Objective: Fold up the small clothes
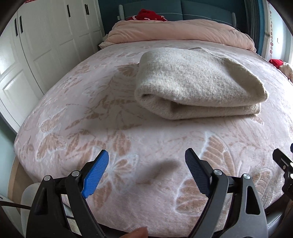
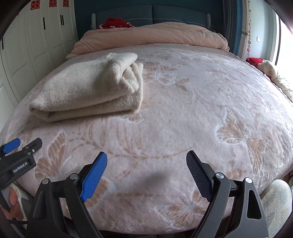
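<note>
Nearest, the left gripper (image 1: 146, 164) and right gripper (image 2: 146, 166) hang spread and empty over the bed (image 2: 201, 109). The cream garment (image 1: 197, 86) lies folded mid-bed, well apart; folding looks finished, perhaps needing only tidying.

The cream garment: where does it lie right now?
The folded cream garment lies on the pink bedspread, right of centre in the left wrist view, beyond both open grippers.

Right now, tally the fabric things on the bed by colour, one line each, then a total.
Cream: 2, the folded cream garment and a crumpled cream cloth at the bed's right edge.
Pink: 2, the patterned blanket and the rolled pink quilt.
Red: 2, a red item by the headboard and a red cloth.
Total: 6
</note>
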The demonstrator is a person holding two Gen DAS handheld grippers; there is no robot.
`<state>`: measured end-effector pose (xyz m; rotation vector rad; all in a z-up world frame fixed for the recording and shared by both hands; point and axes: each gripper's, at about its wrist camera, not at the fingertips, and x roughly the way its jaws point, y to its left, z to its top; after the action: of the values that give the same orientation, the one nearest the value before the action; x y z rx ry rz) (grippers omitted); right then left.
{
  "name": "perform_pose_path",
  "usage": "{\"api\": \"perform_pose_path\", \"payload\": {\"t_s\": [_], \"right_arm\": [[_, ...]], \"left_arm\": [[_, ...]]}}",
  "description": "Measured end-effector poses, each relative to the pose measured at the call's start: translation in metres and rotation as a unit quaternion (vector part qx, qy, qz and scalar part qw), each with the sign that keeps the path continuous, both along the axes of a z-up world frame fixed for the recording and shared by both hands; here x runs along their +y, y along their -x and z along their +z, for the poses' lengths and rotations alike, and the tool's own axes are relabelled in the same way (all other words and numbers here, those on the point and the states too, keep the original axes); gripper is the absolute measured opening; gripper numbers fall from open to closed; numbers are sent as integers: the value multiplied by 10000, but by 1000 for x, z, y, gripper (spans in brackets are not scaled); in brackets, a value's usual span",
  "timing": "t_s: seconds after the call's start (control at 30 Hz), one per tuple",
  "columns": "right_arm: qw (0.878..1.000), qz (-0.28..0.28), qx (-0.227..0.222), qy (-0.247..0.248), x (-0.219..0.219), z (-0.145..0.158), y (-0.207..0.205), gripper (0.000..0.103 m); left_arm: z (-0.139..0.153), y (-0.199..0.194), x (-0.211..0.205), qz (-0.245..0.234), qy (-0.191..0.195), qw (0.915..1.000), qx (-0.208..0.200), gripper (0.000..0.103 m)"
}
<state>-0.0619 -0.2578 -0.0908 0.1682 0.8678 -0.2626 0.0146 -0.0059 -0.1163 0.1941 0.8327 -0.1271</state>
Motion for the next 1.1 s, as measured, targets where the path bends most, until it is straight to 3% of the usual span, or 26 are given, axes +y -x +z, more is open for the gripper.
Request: {"api": "perform_pose_path", "payload": {"t_s": [0.47, 1.1], "right_arm": [[9997, 85, -27, 223, 13, -2, 2, 86], [9999, 9, 11, 143, 12, -3, 2, 86]], "left_arm": [[-7, -1, 0, -40, 36, 10000, 74, 83], [-7, 5, -5, -102, -22, 9999, 58, 83]]}}
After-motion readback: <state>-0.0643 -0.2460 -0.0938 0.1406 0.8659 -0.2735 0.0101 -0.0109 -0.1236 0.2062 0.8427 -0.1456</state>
